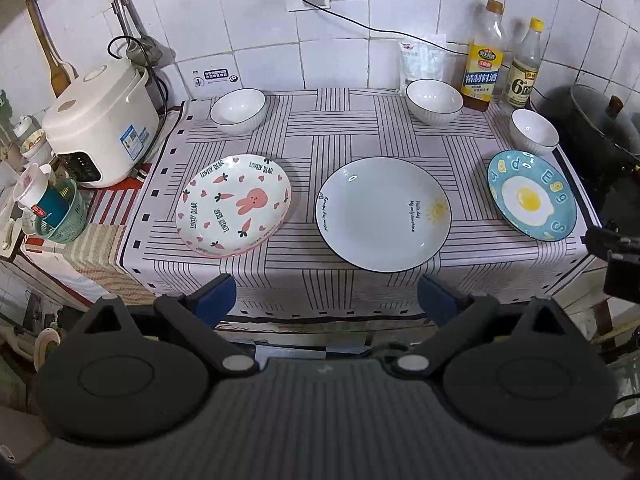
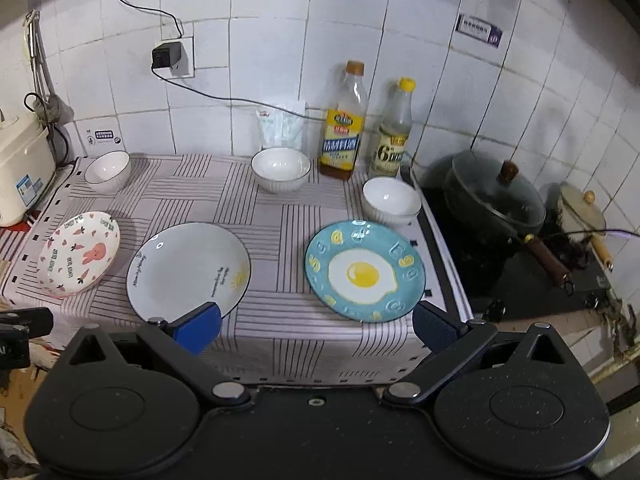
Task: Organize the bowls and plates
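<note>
Three plates lie in a row on the striped cloth: a pink rabbit plate (image 1: 236, 206) (image 2: 79, 253) at the left, a white plate with a sun (image 1: 384, 213) (image 2: 188, 270) in the middle, a blue fried-egg plate (image 1: 531, 199) (image 2: 365, 271) at the right. Behind them stand three white bowls, left (image 1: 238, 111) (image 2: 107, 170), middle (image 1: 434, 101) (image 2: 281, 169) and right (image 1: 534, 129) (image 2: 392, 200). My left gripper (image 1: 327, 294) hangs open before the table's front edge. My right gripper (image 2: 318, 328) is open too, near the egg plate, holding nothing.
A rice cooker (image 1: 102, 124) and a green basket (image 1: 60, 210) stand at the left. Two bottles (image 1: 484, 56) (image 2: 344, 120) and a white bag (image 1: 422, 62) line the tiled wall. A lidded black pot (image 2: 496, 196) sits on the stove at the right.
</note>
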